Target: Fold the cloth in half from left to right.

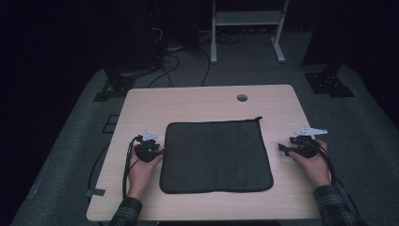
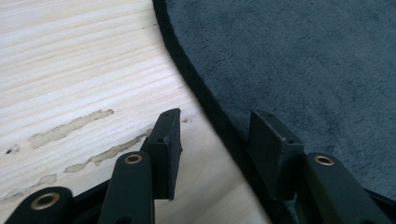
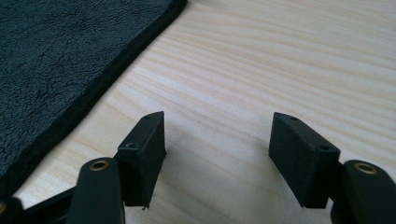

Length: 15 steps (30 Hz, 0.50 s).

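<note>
A dark grey square mat point(image 1: 216, 155) with black edging lies flat in the middle of the light wood table point(image 1: 197, 101). My left gripper point(image 1: 160, 151) rests at the mat's left edge, open, its jaws straddling the mat's black border point(image 2: 210, 107): one jaw over bare wood, the other over the mat point(image 2: 303, 60). My right gripper point(image 1: 282, 148) sits open on bare wood just right of the mat, nothing between its jaws point(image 3: 215, 140). The mat's edge point(image 3: 70, 84) lies to the left in the right gripper view.
A round cable hole point(image 1: 242, 97) sits near the table's far edge. Pale scuff marks point(image 2: 74, 126) streak the wood by the left gripper. Beyond the table are cables, black stand bases point(image 1: 329, 82) and a white frame point(image 1: 247, 28) on the grey floor.
</note>
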### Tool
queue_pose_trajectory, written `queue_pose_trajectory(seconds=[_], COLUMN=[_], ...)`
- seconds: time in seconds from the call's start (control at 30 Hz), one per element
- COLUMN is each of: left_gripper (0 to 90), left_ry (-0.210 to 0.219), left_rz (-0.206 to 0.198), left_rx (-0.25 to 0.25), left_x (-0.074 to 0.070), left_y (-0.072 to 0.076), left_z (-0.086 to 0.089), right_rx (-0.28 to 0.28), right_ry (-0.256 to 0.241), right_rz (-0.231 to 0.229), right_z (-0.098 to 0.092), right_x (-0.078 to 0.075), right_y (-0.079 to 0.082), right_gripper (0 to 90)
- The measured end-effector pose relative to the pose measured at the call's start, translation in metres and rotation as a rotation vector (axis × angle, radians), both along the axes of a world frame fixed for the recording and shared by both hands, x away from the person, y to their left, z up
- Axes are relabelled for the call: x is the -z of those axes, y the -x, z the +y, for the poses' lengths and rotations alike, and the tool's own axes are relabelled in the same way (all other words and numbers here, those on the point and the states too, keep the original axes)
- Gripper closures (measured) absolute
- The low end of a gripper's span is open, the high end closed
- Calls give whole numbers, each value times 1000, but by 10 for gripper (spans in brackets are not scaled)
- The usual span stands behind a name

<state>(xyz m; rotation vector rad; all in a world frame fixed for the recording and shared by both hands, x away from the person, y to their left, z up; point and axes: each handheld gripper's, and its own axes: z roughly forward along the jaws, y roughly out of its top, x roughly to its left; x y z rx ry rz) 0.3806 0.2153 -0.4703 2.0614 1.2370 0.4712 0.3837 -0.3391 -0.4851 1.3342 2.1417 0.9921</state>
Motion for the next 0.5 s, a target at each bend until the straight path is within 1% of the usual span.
queue_pose_trajectory(seconds=[0.03,0.07,0.13,0.2,0.27,0.33,0.43,0.5], left_gripper=[514,515,544,604,679,739,836,864], left_ry=[32,32,2,-6,6,3,17,33], left_rz=[11,9,-1,-6,-3,-2,13,26], left_rx=[1,3,3,0,4,13,9,4], left_x=[0,0,0,0,0,0,0,0], left_y=[-1,-1,-1,0,0,1,1,0], left_z=[0,-1,-2,-3,-2,-4,-7,-6], right_rx=[0,0,0,0,0,0,-1,0], right_ry=[0,0,0,0,0,0,0,0], right_rz=[0,0,1,2,2,2,2,2], right_z=[0,0,0,0,0,0,0,0], right_x=[0,0,0,0,0,0,0,0], right_y=[0,0,0,0,0,0,0,0], right_gripper=[349,347,346,345,345,344,342,341])
